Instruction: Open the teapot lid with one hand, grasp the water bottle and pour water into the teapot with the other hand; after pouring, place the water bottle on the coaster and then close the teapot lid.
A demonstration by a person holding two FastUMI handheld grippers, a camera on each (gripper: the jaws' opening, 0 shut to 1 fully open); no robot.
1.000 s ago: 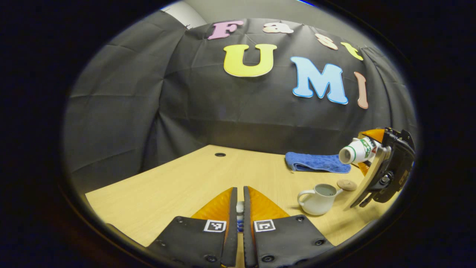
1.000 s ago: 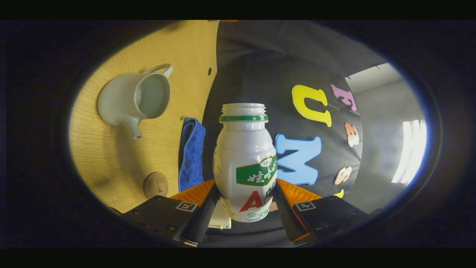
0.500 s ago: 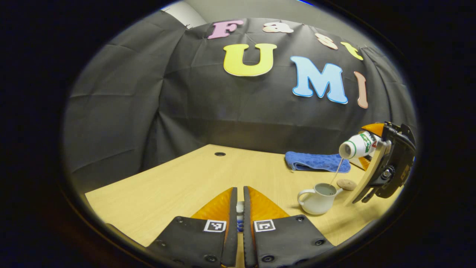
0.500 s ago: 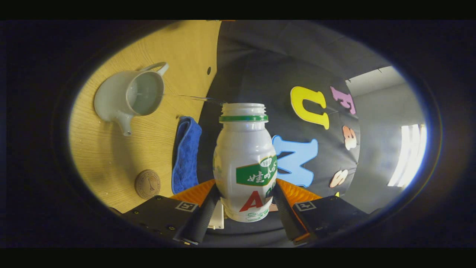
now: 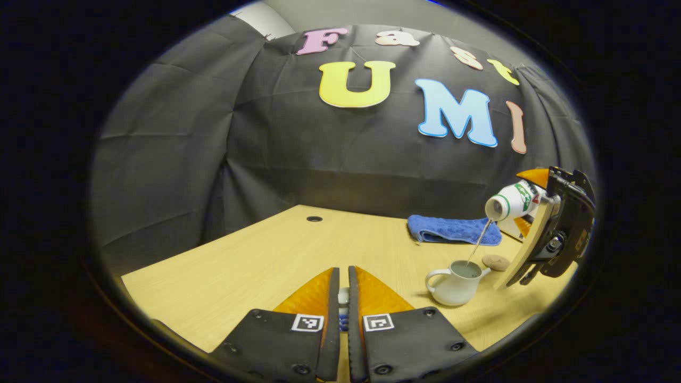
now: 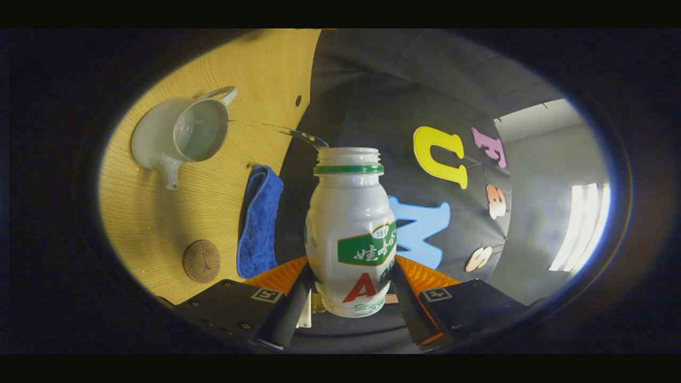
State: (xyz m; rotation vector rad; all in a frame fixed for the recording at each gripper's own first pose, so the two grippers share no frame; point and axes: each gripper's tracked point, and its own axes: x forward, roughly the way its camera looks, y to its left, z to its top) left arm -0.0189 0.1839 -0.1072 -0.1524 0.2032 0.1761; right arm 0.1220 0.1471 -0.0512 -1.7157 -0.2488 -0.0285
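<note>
- The water bottle (image 6: 351,234) was pinched at its lower body between both fingers of the right tongs (image 6: 351,298), one finger on each side, so it was sitting right in the middle of that grip.
- In the left gripper view the same bottle (image 5: 513,201) was seen tipped over on its side, mouth pointing down toward the teapot, carried well above the worktop (image 5: 255,255) by the right tongs (image 5: 532,213).
- A thin stream of water (image 5: 477,242) was seen running from the bottle mouth into the open top of the teapot (image 5: 455,282); in the right gripper view the stream (image 6: 266,127) was landing at the teapot's rim (image 6: 183,135).
- The teapot was standing upright on the worktop with no lid on it, below and a bit off to the side of the right tongs, not touched by them.
- The left tongs (image 5: 343,303) were pressed nearly together, with something small and pale (image 5: 343,296) caught in the narrow gap between the fingers. Probably the lid, but too little was shown to be sure.
- The left tongs were held low over the worktop, well apart from the teapot.
- The coaster (image 6: 201,260) was lying flat on the worktop just beside the blue cloth (image 6: 258,223), near the teapot, with nothing on it.
</note>
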